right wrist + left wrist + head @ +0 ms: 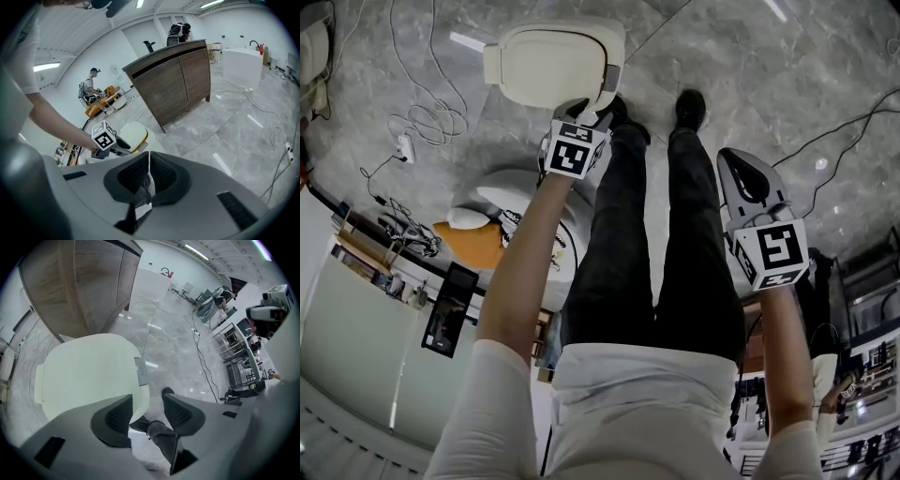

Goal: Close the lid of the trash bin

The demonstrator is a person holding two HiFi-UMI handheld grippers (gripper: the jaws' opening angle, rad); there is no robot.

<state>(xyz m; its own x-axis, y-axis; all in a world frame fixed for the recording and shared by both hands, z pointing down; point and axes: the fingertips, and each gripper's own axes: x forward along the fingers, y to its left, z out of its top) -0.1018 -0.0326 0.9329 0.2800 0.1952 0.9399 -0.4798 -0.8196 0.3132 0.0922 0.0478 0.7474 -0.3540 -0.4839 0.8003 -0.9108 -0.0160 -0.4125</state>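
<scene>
The trash bin's cream lid [553, 61] lies flat over the bin on the grey floor, straight ahead of the person's feet. My left gripper [598, 111] hovers at the lid's near right edge. In the left gripper view that lid [89, 376] fills the left half, and my left gripper [147, 404] is open; the lid's rim shows just beyond the left jaw and nothing is between the pads. The right gripper [741, 169] is held apart to the right, above the floor. In its own view my right gripper [149, 161] is shut on a thin scrap of clear film [143, 196].
Cables [427, 117] and a power strip [405, 148] lie on the floor to the left. A white and orange rounded object [483, 225] sits near the left arm. A wooden cabinet [180, 77] stands behind the bin. The person's shoes [689, 105] are beside the bin.
</scene>
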